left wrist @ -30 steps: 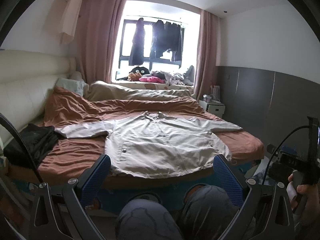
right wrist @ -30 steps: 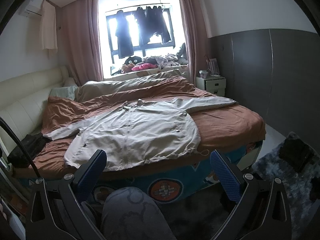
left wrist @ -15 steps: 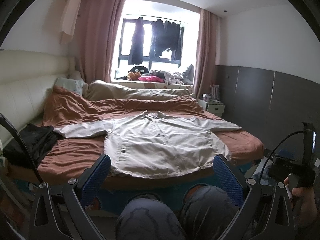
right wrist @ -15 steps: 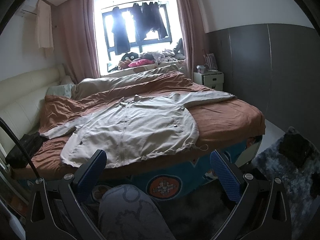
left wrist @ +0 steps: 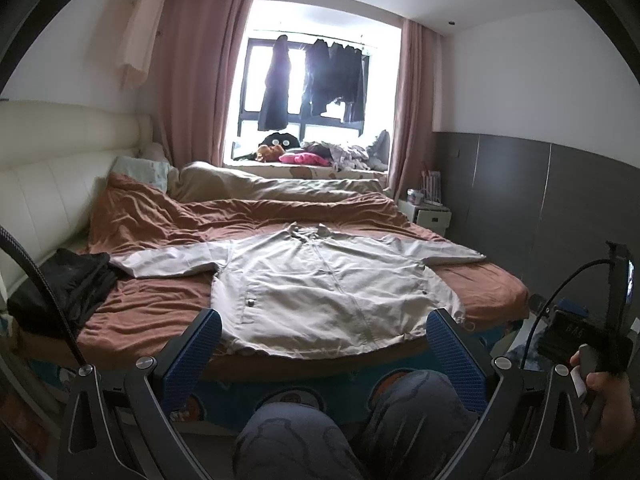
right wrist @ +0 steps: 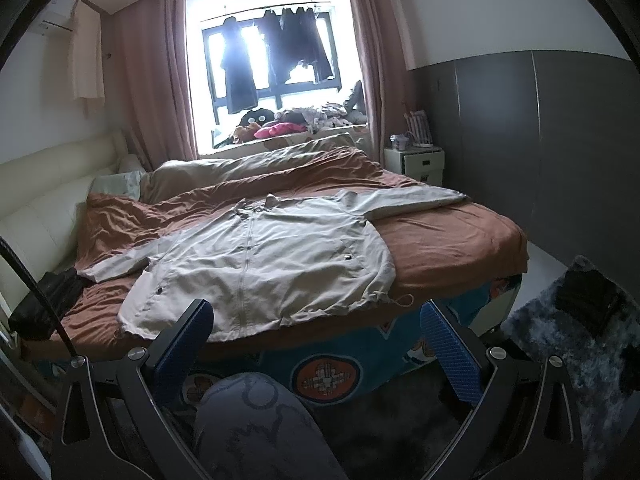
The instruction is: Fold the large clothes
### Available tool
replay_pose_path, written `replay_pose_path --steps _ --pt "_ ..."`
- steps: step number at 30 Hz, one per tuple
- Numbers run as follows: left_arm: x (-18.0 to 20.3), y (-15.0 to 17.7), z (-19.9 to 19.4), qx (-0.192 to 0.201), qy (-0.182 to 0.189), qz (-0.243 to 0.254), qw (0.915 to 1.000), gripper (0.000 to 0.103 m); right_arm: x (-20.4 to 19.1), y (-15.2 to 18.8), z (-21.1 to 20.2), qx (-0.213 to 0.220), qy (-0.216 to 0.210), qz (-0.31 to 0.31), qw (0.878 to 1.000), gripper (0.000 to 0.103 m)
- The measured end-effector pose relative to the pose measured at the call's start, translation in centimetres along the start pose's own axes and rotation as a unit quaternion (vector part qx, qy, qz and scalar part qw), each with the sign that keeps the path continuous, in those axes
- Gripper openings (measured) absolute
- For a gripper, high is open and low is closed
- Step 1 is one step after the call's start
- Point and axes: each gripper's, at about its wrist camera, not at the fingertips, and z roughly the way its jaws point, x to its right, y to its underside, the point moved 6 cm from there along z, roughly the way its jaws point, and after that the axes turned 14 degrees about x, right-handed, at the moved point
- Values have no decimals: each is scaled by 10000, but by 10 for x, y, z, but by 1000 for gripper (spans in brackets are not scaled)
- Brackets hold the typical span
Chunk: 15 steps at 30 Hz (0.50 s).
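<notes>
So the big beige jacket (left wrist: 332, 280) is lying flat and face up on the rust-brown bedspread (left wrist: 160, 308), both sleeves spread out to the left and right, collar pointing at the far window (left wrist: 316, 92) and the hem sitting right along the near edge of the bed. Nothing folded on it yet.

The left gripper (left wrist: 320, 356) is hanging in the air short of the bed, jaws spread wide and holding nothing, with the jacket's hem showing between the blue pads. The right gripper (right wrist: 316, 344) is doing the same thing, also wide apart and empty, hovering off the near right part of the bed. Neither one is touching the fabric.

The person's knees (left wrist: 416, 404) in grey patterned pants are poking into the bottom of both views. In the left view their right hand (left wrist: 604, 396) is gripping the other tool's handle at the far right edge.

A black garment (left wrist: 68, 284) is bunched at the left side of the bed, just beside the jacket's left sleeve end. Dark clothes (right wrist: 280, 52) are hanging in the window.
</notes>
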Motion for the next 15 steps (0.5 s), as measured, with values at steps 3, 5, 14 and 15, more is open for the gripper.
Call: replay_pose_path --steps 3,5,14,15 --pt "-1 -3 2 12 -29 10 10000 103 -1 -2 4 5 -3 -28 10000 103" --pt "-2 -2 5 2 -36 -7 10000 103 0 -2 9 -12 -9 -13 10000 103" --pt "-23 1 40 -213 -160 -55 9996 103 -14 -6 43 -99 -124 -30 9999 103" --pt "-25 0 46 -242 -182 -36 9995 103 -18 -8 51 -122 -157 -27 9998 103"
